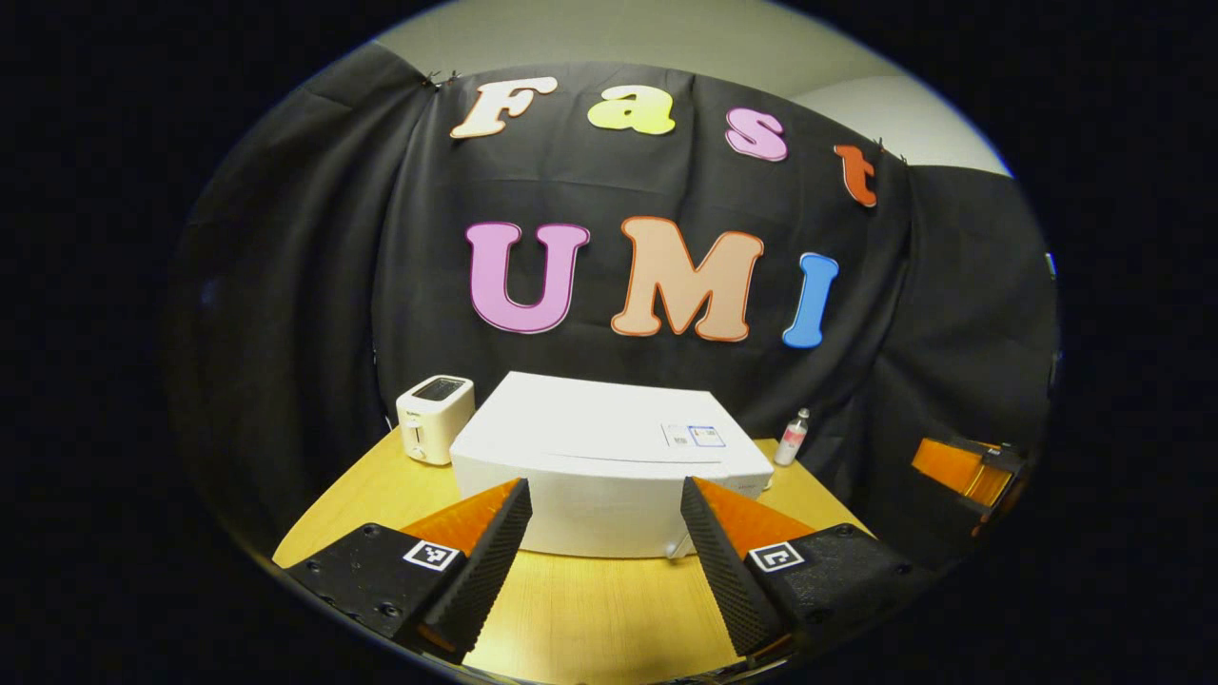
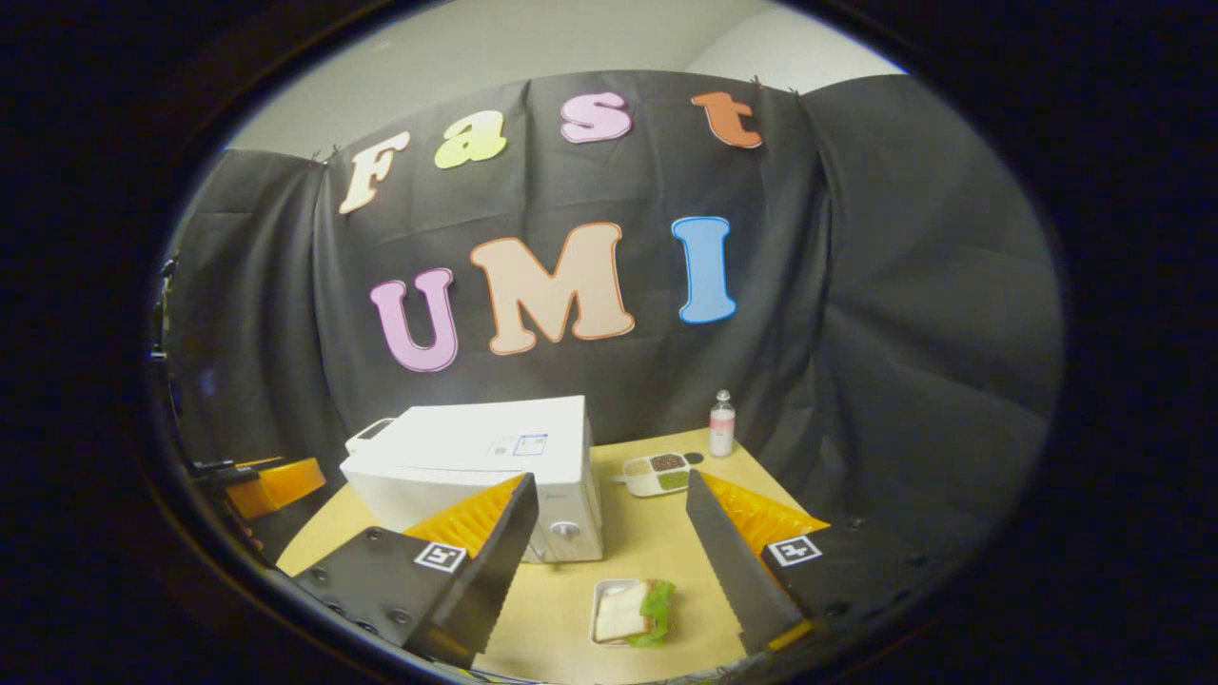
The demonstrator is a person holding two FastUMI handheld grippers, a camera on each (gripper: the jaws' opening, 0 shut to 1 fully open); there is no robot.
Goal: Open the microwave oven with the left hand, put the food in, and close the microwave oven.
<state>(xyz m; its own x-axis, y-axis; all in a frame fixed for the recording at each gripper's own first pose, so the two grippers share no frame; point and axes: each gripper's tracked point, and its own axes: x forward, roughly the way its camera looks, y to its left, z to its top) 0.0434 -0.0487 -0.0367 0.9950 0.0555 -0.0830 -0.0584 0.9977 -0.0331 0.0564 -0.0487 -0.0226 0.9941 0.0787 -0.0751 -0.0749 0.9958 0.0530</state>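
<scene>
White and shut, the microwave oven (image 1: pixel 609 466) sits mid-table on the wooden table (image 1: pixel 571 618), far of both grippers, with a toaster (image 1: pixel 434 417) at its left and a small bottle (image 1: pixel 792 438) at its right. We see the left gripper (image 1: pixel 601 542) spread open before its door, holding nothing. The right gripper (image 2: pixel 609 552) also gapes empty above the food (image 2: pixel 633 611), a sandwich in a tray near the oven's right corner.

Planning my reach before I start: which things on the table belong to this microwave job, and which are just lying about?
For the job:
microwave oven, door shut
sandwich tray, the food
left gripper, open
right gripper, open

Lying about:
toaster
bottle
compartment snack box
</scene>
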